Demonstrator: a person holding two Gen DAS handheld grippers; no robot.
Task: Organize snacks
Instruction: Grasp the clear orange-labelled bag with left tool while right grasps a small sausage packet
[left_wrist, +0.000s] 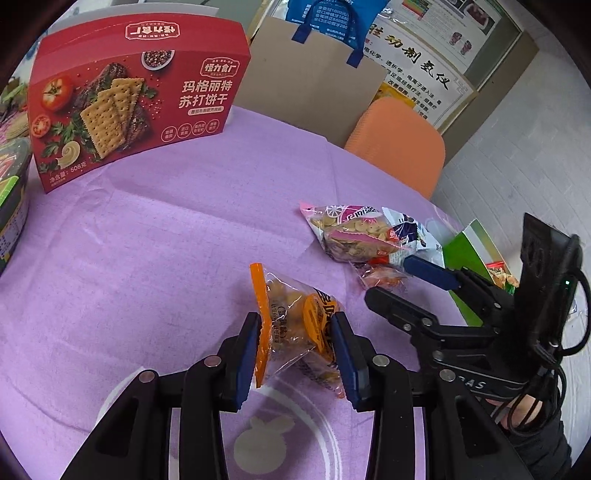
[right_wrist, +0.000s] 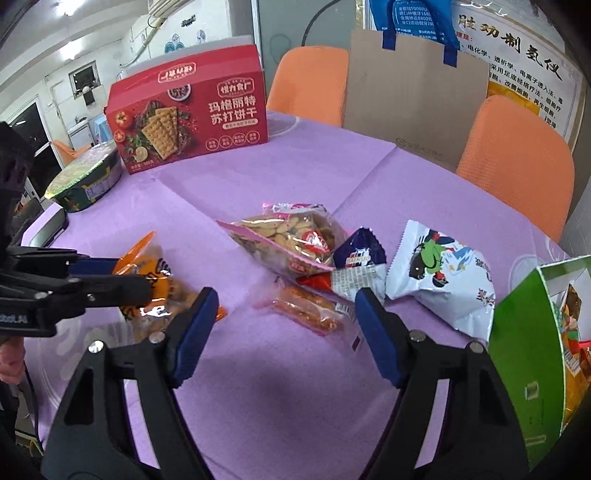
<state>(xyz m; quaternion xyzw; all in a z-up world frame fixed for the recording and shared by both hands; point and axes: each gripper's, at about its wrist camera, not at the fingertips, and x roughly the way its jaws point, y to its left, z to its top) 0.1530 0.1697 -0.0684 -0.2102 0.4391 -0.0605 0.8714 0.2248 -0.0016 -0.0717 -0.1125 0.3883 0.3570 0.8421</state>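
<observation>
— Two grippers: what does each have?
— Left gripper (left_wrist: 299, 350) pinches the orange snack packet (left_wrist: 295, 332). Right gripper (right_wrist: 284, 332), jaws wide and empty, has the small orange-red packet (right_wrist: 310, 308) at twelve o'clock, lying crosswise on the purple surface (right_wrist: 280, 177).

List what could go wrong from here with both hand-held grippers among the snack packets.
1. The left hand-held gripper pinches the orange packet across crinkly film, so it may slip or its contents may crush.
2. The right hand-held gripper is open beside the small clear packet, which lies half under the pink bag; lifting it may drag that bag and the dark packet.
3. The two grippers work close together and could collide.
</observation>
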